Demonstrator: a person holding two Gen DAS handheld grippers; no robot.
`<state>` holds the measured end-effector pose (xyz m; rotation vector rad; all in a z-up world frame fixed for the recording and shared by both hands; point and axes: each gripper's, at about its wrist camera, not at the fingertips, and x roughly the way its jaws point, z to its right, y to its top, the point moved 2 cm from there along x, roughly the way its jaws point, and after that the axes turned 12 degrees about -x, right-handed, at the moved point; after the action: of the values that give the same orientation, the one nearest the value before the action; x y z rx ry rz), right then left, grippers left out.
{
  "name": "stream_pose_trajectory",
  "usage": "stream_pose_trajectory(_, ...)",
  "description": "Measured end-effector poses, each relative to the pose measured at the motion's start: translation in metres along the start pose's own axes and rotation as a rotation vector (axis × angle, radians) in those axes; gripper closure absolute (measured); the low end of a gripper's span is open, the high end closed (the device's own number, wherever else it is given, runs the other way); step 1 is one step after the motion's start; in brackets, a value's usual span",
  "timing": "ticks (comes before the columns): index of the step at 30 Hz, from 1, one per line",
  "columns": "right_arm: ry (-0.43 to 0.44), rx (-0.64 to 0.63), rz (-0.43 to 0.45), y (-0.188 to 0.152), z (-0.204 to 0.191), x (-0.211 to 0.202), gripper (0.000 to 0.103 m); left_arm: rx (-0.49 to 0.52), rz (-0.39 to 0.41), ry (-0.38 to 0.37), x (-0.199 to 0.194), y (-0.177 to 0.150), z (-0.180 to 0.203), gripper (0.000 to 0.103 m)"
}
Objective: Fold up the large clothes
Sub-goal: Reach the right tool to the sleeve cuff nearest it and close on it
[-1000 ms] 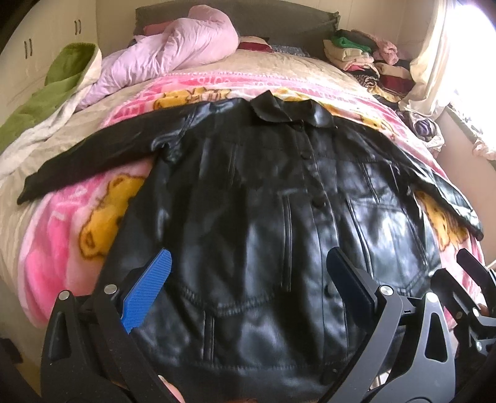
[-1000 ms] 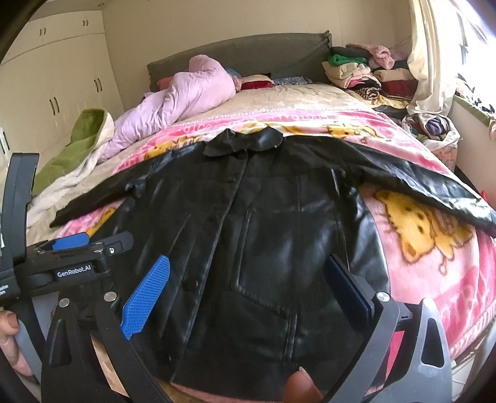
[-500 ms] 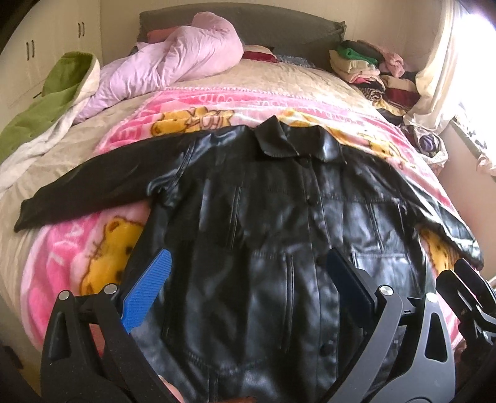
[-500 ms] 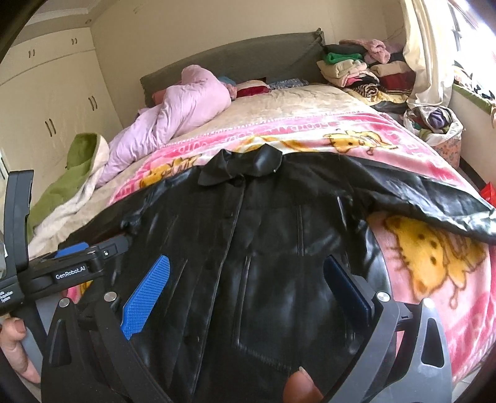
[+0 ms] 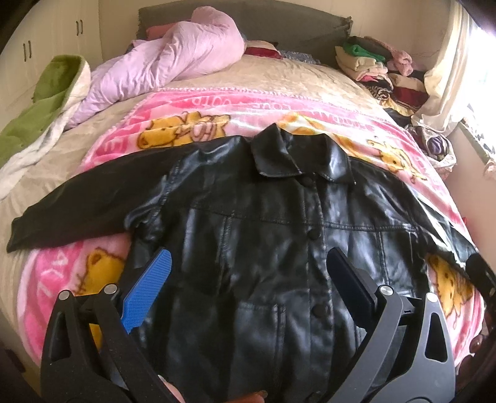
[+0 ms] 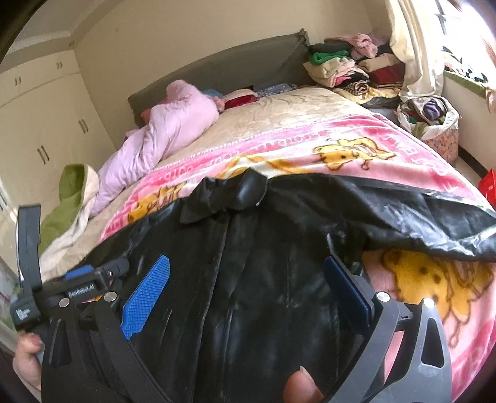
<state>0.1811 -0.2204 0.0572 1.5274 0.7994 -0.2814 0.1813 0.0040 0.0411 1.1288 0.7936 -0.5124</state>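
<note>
A black leather jacket [image 5: 263, 248] lay front side up on a pink cartoon-print blanket [image 5: 192, 124], filling the centre of the left wrist view. Its long axis ran from the bottom of the frame towards the top, with the collar [image 5: 297, 155] pointing away from the camera, towards the dark headboard [image 5: 279, 21] at the top. One sleeve [image 5: 86, 201] stretched out flat to the left edge of the frame, roughly crosswise to the body; the other sleeve [image 6: 387, 223] ran off to the right and, in the right wrist view, lay across the middle right over the blanket.

The jacket looked glossy and creased, buttoned down the middle with a row of dark buttons [image 5: 316, 234], stitched panel seams across the chest and a patch pocket [image 5: 260, 322] low in the frame. The collar was folded down and slightly rumpled.

The left gripper [image 5: 248, 288] stood wide open at the bottom of its view, its blue pads spread over the jacket's lower front and gripping nothing. The right gripper [image 6: 245, 291] was likewise wide open above the jacket body, empty. A hand [image 6: 26, 362] at the lower left of the right wrist view held the other gripper's handle.

A crumpled lilac duvet [image 5: 173, 59] lay at the upper left, and a stack of folded clothes [image 5: 372, 65] sat at the upper right.
</note>
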Motion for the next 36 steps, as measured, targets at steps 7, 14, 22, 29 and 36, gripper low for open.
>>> stream_pose_trajectory(7, -0.074, 0.087, 0.004, 0.007, 0.041, 0.012, 0.004, 0.021, -0.025, 0.016, 0.022, 0.012, 0.027, 0.009)
stream_pose_trajectory(14, -0.144, 0.182, -0.013, 0.002, 0.083, 0.021, 0.004, 0.069, -0.038, -0.005, 0.042, 0.025, 0.063, 0.009)
stream_pose_trajectory(22, -0.238, 0.285, -0.02, -0.005, 0.129, 0.018, 0.004, 0.061, -0.052, -0.034, 0.061, 0.044, 0.093, 0.009)
stream_pose_trajectory(29, -0.323, 0.436, -0.02, -0.027, 0.177, 0.005, 0.004, 0.044, -0.069, -0.072, 0.081, 0.049, 0.109, 0.009)
stream_pose_trajectory(36, -0.423, 0.616, -0.057, -0.061, 0.227, -0.002, 0.004, 0.073, -0.102, -0.103, 0.105, 0.043, 0.113, 0.009)
